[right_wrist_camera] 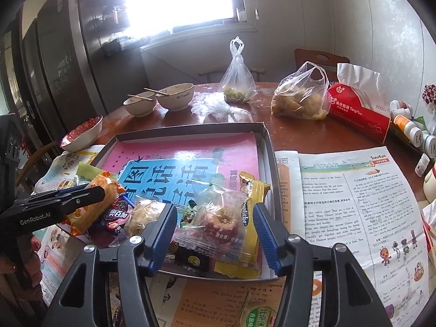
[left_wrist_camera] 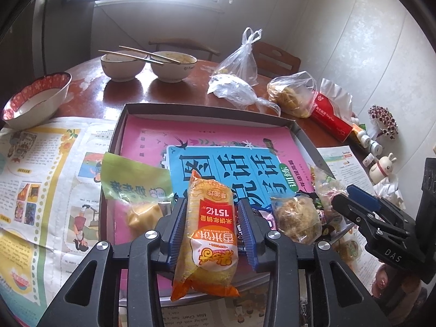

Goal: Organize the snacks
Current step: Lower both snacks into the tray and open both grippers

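Note:
A shallow dark tray [left_wrist_camera: 120, 125] holds a pink and blue book and several snack packs at its near end. My left gripper [left_wrist_camera: 214, 227] is shut on an orange rice-cracker pack [left_wrist_camera: 209, 234] above the tray's near edge. A green pack [left_wrist_camera: 130, 179] lies to its left and a clear-wrapped pastry [left_wrist_camera: 297, 219] to its right. In the right wrist view the tray [right_wrist_camera: 269, 147] shows the same pile. My right gripper [right_wrist_camera: 215, 226] is open, its fingers either side of a clear pack with red filling [right_wrist_camera: 218, 218] lying on a yellow pack [right_wrist_camera: 252, 190]. The left gripper [right_wrist_camera: 90, 193] shows there holding the orange pack [right_wrist_camera: 107, 188].
Newspaper sheets [left_wrist_camera: 46, 179] [right_wrist_camera: 354, 204] cover the brown table around the tray. Behind it stand two bowls with chopsticks [left_wrist_camera: 147, 64], a red-rimmed bowl [left_wrist_camera: 35, 98], plastic food bags [right_wrist_camera: 299, 95], a red tissue pack [right_wrist_camera: 357, 111] and small bottles [right_wrist_camera: 408, 128]. The right gripper [left_wrist_camera: 357, 201] shows at right.

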The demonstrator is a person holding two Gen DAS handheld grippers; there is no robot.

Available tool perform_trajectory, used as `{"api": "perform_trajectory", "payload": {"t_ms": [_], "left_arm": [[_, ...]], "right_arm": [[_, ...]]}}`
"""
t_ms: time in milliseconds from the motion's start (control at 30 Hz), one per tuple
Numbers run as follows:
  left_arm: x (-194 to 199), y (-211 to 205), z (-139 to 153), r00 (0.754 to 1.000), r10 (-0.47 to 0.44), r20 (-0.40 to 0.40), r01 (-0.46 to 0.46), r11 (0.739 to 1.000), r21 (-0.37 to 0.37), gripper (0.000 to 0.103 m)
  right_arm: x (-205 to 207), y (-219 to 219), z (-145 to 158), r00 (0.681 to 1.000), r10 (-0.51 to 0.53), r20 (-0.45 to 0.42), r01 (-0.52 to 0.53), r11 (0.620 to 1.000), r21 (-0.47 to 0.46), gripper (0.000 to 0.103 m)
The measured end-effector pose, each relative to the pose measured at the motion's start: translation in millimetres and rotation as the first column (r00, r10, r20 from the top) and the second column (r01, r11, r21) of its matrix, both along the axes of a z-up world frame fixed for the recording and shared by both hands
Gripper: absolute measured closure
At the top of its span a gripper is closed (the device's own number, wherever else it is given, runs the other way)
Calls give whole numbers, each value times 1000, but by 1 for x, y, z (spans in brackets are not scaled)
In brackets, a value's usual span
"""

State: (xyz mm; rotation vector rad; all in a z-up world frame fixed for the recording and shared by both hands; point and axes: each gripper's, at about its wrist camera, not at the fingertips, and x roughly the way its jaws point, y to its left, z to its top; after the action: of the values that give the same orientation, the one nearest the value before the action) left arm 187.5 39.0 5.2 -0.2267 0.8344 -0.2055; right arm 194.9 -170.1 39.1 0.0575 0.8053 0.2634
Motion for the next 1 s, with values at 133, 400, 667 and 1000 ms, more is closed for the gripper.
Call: {"api": "perform_trajectory", "payload": {"t_ms": [133,400,667,1000], "left_arm": [[-1,-1,2,1000,3,4,-3,1000,7,60],[-4,-2,6,1000,4,13,-4,1000,17,53],[-9,-5,11,1000,1,26,-2,999,36,46],[-15,-11,15,999,-5,33,3,998,58,39]], "right_arm": [[-2,0,2,1000,-1,7,2,1000,-2,45],[-5,2,6,1000,5,18,-5,1000,-5,43],[-7,3,9,1000,8,30,-8,1000,-12,36],[-12,4,13,998,12,55,-11,1000,-16,29]]}}
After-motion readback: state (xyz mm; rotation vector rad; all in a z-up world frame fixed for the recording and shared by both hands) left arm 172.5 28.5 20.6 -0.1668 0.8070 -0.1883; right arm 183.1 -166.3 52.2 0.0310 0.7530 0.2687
